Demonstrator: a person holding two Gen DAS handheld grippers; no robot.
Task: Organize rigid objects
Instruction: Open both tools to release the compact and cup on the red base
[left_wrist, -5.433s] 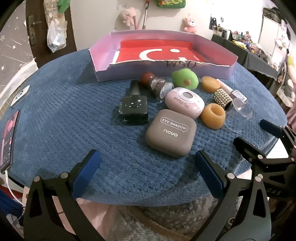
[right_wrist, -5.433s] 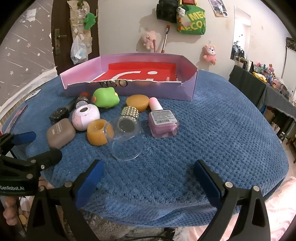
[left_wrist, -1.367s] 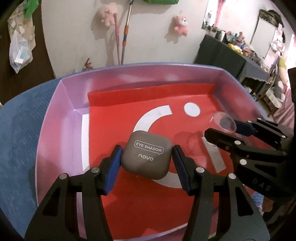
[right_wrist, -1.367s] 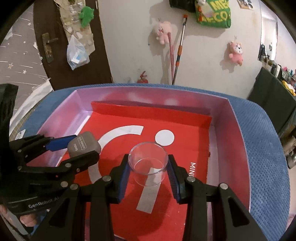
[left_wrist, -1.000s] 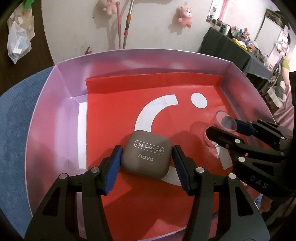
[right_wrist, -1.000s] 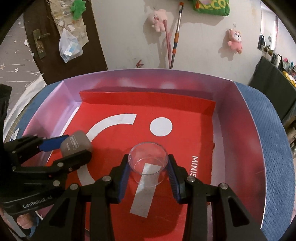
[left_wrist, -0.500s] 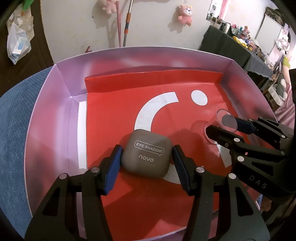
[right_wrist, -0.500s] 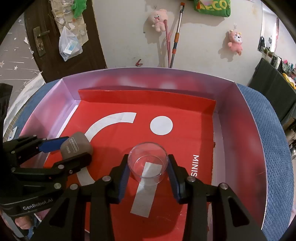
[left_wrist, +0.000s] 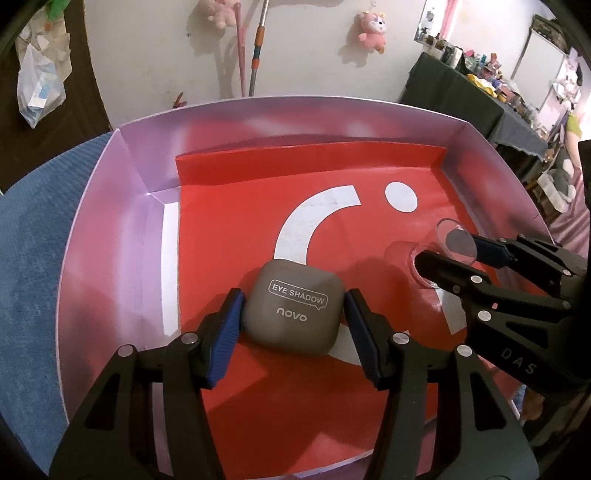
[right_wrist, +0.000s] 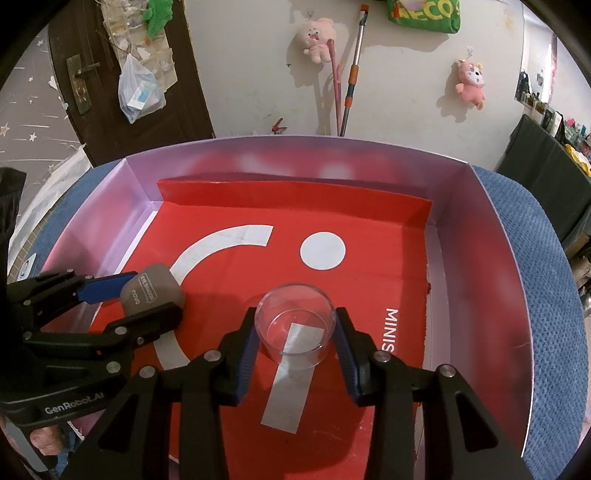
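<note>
The left gripper (left_wrist: 291, 317) has its jaws opening around the eye shadow case (left_wrist: 293, 312); a thin gap shows at each blue pad (left_wrist: 225, 332), and the case lies flat on the red floor of the box (left_wrist: 110, 206). The right gripper (right_wrist: 295, 341) is clamped on the clear cup (right_wrist: 295, 323), which stands upright on the box floor, well to the right of the case. The box sits on a blue cloth (right_wrist: 550, 314).
</note>
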